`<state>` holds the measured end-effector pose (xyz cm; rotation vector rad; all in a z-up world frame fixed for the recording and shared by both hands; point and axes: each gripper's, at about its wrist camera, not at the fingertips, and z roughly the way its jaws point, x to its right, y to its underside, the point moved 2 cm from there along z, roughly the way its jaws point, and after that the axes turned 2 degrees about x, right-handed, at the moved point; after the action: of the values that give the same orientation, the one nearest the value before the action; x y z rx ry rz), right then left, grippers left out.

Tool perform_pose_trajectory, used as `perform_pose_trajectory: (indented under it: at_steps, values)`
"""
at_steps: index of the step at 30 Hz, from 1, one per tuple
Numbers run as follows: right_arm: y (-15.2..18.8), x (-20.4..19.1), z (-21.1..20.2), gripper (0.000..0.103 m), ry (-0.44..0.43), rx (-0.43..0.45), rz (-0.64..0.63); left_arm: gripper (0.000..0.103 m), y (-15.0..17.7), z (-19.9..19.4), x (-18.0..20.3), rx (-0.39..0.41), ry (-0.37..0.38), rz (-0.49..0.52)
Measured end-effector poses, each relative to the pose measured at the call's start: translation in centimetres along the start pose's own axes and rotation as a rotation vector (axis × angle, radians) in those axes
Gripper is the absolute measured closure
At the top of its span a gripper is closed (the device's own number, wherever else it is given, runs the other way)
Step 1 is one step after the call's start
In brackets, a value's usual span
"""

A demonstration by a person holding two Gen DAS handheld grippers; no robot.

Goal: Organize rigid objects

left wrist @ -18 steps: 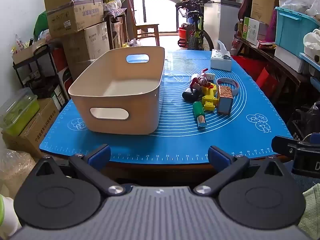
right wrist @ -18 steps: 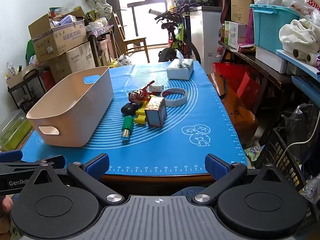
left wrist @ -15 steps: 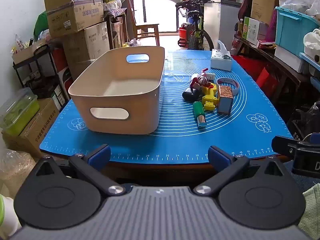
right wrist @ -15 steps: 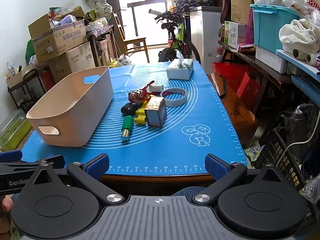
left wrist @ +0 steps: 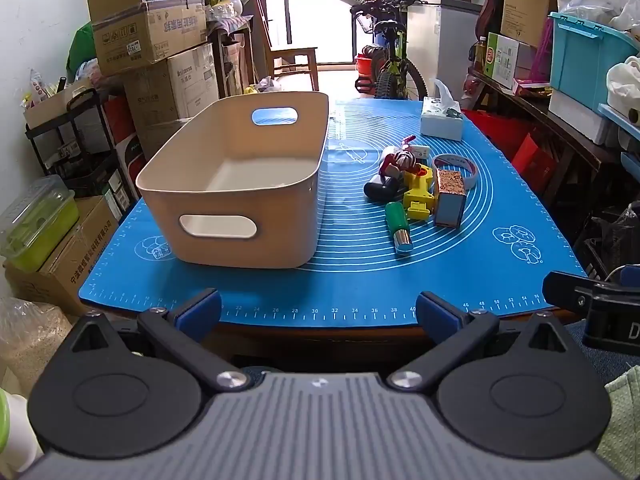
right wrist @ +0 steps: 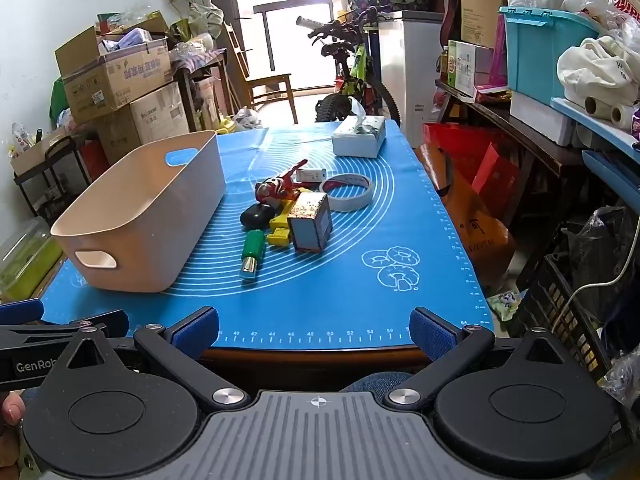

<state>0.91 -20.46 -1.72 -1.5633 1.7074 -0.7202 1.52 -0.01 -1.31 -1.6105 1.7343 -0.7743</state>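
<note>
The empty beige bin [left wrist: 240,184] stood left on the blue mat [left wrist: 400,280], the toy cluster just right of it — the green cylinder [right wrist: 252,250] nearest, long axis pointing toward the table's near edge. The left gripper [left wrist: 318,308] and right gripper [right wrist: 314,328] hung short of that edge, jaws wide, holding nothing; the right seemed nearer.

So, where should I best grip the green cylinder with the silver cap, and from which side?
Grip the green cylinder across its green body, coming from above with the fingers on its two long sides. It lies flat on the blue mat, silver cap nearest the camera. Its left side is free; the yellow toy lies close on the right, so probably go in carefully.
</note>
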Motion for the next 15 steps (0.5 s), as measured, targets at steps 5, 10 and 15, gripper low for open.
perform_pose_trajectory:
  at_steps: [5, 10, 15]
  values:
    - [0.01, 0.01, -0.01, 0.002, 0.001, -0.001, 0.0, 0.001, 0.01, 0.04, 0.01, -0.004, 0.0, 0.001]
    - [0.02, -0.04, 0.01, 0.002, -0.001, -0.001, 0.001, 0.001, 0.02, 0.03, 0.02, -0.005, -0.001, 0.001]
    - [0.03, -0.02, -0.01, 0.002, 0.0, -0.001, 0.0, 0.001, 0.02, 0.04, 0.02, -0.005, -0.001, 0.002]
